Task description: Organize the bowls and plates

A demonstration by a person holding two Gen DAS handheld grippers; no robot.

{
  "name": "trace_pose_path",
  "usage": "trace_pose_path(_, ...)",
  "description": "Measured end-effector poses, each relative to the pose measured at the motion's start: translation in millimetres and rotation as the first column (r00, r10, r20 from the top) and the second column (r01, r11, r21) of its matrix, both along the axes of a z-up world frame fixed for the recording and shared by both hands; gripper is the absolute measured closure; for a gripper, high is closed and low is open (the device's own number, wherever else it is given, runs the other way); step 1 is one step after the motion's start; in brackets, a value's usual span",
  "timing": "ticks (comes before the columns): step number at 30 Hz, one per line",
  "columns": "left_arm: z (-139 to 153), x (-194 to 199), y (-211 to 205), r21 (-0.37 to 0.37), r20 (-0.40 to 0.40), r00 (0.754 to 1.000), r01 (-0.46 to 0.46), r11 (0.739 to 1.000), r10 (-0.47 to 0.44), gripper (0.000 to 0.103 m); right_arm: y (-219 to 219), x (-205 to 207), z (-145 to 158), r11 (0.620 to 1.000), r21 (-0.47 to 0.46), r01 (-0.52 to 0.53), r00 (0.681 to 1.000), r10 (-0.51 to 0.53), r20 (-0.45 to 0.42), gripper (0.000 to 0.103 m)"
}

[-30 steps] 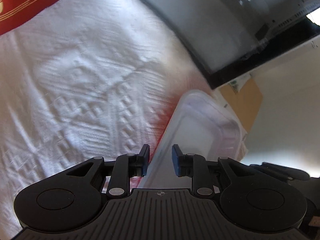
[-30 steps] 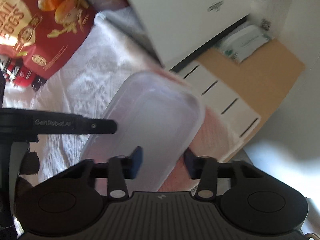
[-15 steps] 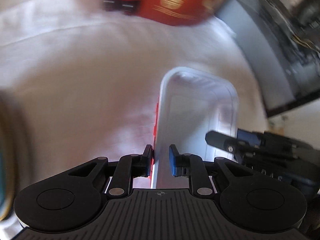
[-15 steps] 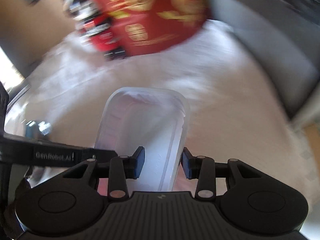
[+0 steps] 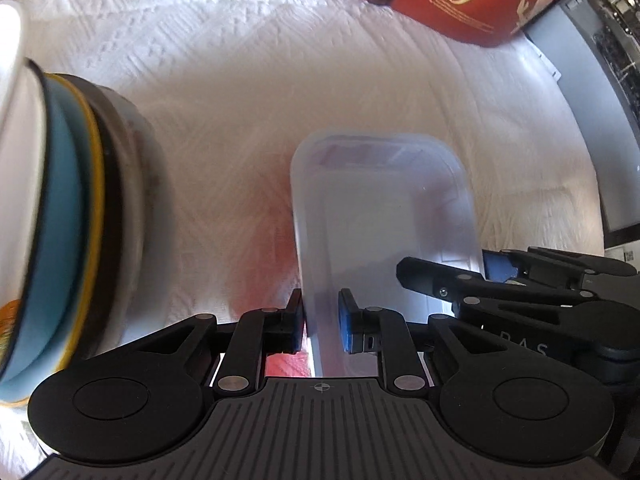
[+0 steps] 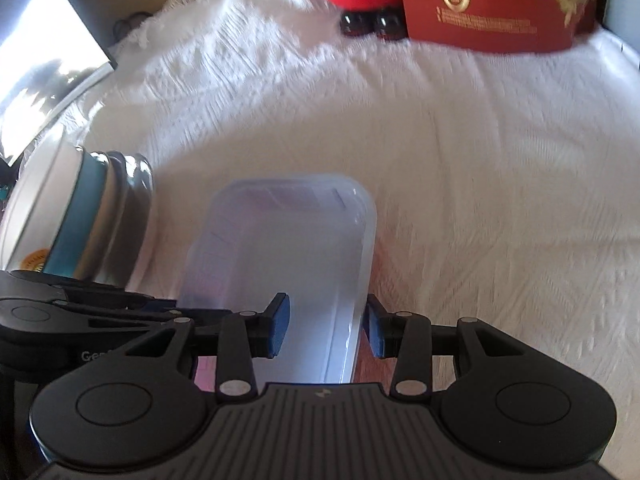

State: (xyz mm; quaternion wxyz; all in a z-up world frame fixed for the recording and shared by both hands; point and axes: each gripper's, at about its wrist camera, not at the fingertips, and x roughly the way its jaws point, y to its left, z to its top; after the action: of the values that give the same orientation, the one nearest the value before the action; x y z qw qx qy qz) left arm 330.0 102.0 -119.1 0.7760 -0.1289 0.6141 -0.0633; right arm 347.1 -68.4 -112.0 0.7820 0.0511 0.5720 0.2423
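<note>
Left tongs straddle the left long wall of a translucent plastic container: outer pad against the wall, inner blue pad showing a small gap, so lightly closed on the rim, full clamp unclear. Right tongs straddle the opposite long wall near its near end; left pad sits inside the tub, right pad outside, each with a visible gap, so open around the wall, not pinching. In the left wrist view the right tongs reach in from the right over the container's right rim; in the right wrist view the left tongs come in from the left at the tub's near left wall. Container is rectangular with rounded corners, open side up, long axis running straight away from both tongs, near end between them, far short end pointing toward the back. It sits over the white textured cloth on the worktop; contact with the cloth cannot be told. Stack of bowls and plates stands just left of the container, apart from it, also seen in the right view. Far back: red box and dark bottles.
</note>
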Motion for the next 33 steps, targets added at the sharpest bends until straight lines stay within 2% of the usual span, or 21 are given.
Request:
trace_pose_path(11,0.5,4.7,-0.6,-0.016,-0.017,1.0,-0.001,1.0,0.0,0.084,-11.3,3.1,-6.8,0.999,0.029,0.034,0.999,-0.034,-0.001,0.064)
trace_pose_path(14,16.8,2.4,-4.3,-0.029,0.015,1.0,0.025,0.999,-0.025,0.084,-13.0,2.2,1.3,0.999,0.025,0.047,0.999,-0.048,0.013,0.064)
trace_pose_path(18,68.4,-4.4,4.3,-0.038,0.13,0.991,0.04,0.998,-0.035,0.083,-15.9,-0.6,37.8,0.998,0.038,0.054,0.992,-0.057,0.109,0.064)
trace_pose_path(23,135.6,-17.9,36.1,-0.055,0.287,0.958,0.004,0.998,0.012,0.084,-11.2,-3.2,103.7,0.993,0.107,0.046,0.965,-0.072,0.254,0.064)
trace_pose_path(28,171.3,-33.8,91.1,-0.102,0.317,0.946,-0.041,0.994,0.072,0.084,19.9,-7.2,157.4,0.985,0.173,-0.012,0.935,-0.05,0.35,0.064)
trace_pose_path(33,188.5,-64.5,150.5,-0.125,0.306,0.942,-0.106,0.986,0.14,0.084,72.7,-12.3,181.6,0.973,0.203,-0.109,0.926,0.025,0.377,0.064)
